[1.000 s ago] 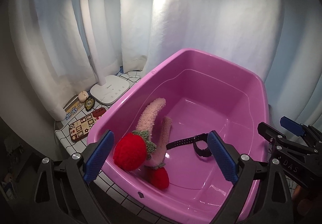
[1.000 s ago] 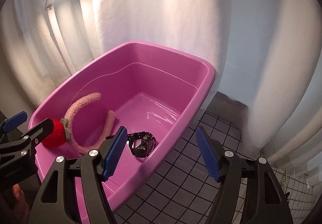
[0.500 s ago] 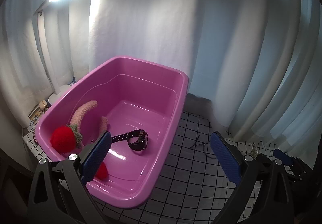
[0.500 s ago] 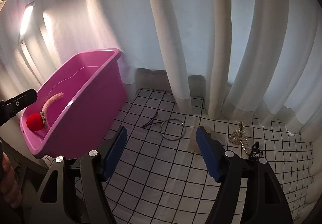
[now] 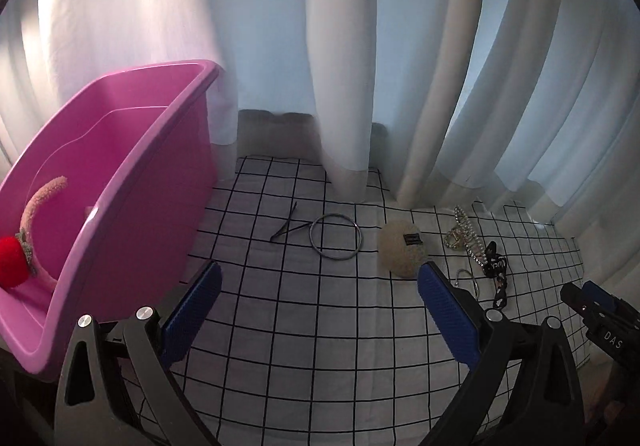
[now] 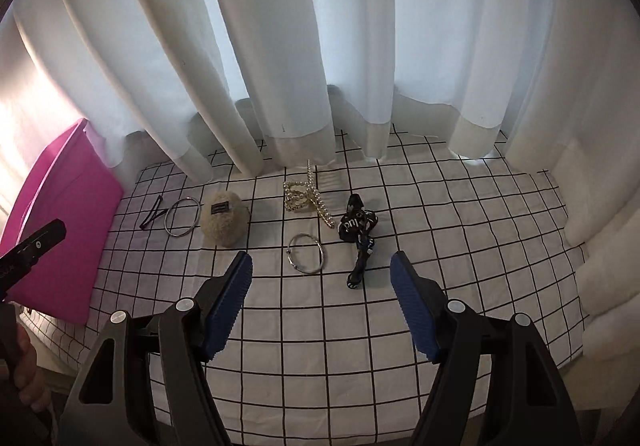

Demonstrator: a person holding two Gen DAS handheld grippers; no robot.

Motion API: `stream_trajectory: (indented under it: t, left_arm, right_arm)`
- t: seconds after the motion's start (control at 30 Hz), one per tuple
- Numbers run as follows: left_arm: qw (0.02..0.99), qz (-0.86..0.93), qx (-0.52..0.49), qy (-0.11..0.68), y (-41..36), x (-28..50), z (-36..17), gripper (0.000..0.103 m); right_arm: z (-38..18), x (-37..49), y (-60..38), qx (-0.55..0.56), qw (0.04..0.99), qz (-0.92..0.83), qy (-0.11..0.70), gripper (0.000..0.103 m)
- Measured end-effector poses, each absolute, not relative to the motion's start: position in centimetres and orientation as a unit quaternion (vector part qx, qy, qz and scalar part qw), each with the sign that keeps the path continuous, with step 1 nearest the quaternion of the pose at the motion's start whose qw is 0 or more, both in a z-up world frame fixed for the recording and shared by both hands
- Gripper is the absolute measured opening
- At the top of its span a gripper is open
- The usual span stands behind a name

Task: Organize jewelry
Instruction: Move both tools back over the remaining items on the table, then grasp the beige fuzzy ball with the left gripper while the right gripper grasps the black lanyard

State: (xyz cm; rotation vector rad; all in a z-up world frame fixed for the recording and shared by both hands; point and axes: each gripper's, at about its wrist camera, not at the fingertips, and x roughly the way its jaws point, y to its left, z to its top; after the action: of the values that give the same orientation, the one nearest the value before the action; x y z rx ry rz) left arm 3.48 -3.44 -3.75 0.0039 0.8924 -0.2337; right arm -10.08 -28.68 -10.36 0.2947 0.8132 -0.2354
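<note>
Jewelry lies on a checked cloth: a dark hairpin [image 5: 285, 229] [image 6: 151, 217], a thin bangle [image 5: 336, 236] [image 6: 182, 215], a fuzzy beige clip [image 5: 402, 248] [image 6: 223, 218], a pearl hair claw [image 5: 464, 236] [image 6: 308, 197], a silver ring bracelet [image 6: 307, 254] [image 5: 467, 279] and a black printed band [image 6: 358, 234] [image 5: 496, 274]. The pink tub [image 5: 132, 181] [image 6: 60, 221] at left holds a plush headband with a red strawberry [image 5: 12, 262]. My left gripper [image 5: 318, 298] is open and empty above the cloth. My right gripper [image 6: 322, 286] is open and empty just short of the ring bracelet.
White curtains [image 6: 320, 45] hang along the back edge of the cloth. The cloth's front edge [image 6: 320, 418] drops off below the grippers. A white padded wall [image 6: 600, 238] bounds the right side.
Both grippers have swung right, away from the pink tub and out over the checked cloth. The watch in the tub is out of view. Both stay open and empty.
</note>
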Motion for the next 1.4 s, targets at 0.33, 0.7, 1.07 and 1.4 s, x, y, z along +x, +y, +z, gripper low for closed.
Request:
stream_trajectory:
  t: [0.33,0.7,1.07,1.4]
  left_arm:
    - [0.881,-0.130,0.035,0.453,-9.9,6.0,-10.6,0.096]
    - [0.872,-0.128,0.047,0.470,-13.2,8.1,-15.7,0.096]
    - [0.872,-0.126,0.056,0.470,-15.6,9.6,-17.1,0.096]
    - [0.870,-0.124,0.071,0.471,-17.3,10.2,-18.0,0.096]
  right_arm:
    - [-16.6,-6.8,-32.4,0.159,0.891,-0.107,0.413,0.068]
    - [-21.7,-1.9,-34.3,0.152,0.884,-0.102,0.429,0.068]
    - [-23.2,-0.2,-34.4,0.133,0.884,-0.103,0.436,0.068]
    - [-24.1,1.1,-34.2,0.105,0.884,-0.115,0.440,0.068]
